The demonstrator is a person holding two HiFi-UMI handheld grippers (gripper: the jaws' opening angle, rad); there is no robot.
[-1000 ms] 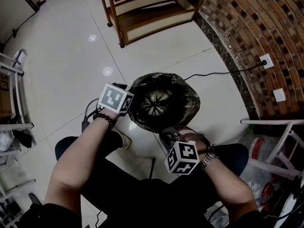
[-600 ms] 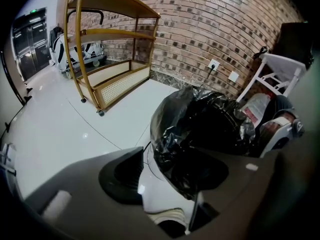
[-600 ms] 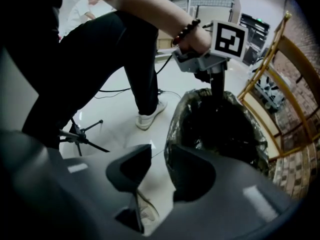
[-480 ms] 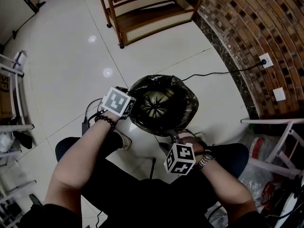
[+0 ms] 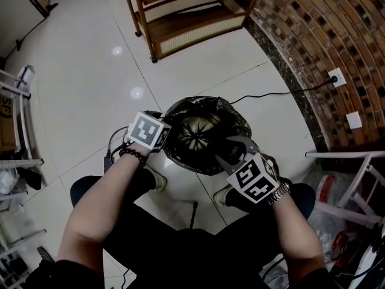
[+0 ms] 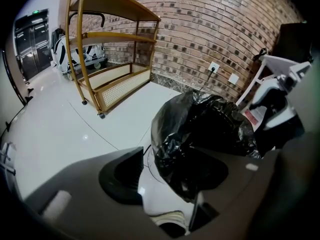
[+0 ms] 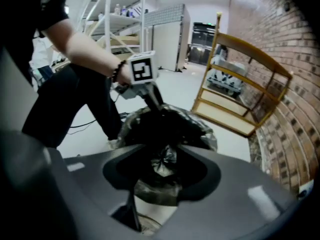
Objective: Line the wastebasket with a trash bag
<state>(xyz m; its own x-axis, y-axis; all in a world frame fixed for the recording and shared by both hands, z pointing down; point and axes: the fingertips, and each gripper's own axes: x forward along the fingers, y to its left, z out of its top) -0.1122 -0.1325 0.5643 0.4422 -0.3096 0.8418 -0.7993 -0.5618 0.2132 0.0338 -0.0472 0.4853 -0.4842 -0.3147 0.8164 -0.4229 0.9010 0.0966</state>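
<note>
The wastebasket stands on the floor between the person's feet, with a black trash bag draped over its rim and down inside. My left gripper sits at the bag's left rim. In the left gripper view the bag lies against the right jaw, and white floor shows between it and the left jaw. My right gripper hovers over the near right rim with its jaws opening. The bag's knotted bottom shows between them in the right gripper view, not pinched.
A wooden shelf cart stands beyond the basket. A brick wall runs along the right with a socket and a black cable. White racks are at the right, and cables and a shoe at the left.
My right gripper has swung from near the person's knee up and right to the basket's near right rim, rolling as it went. The left gripper has stayed at the left rim.
</note>
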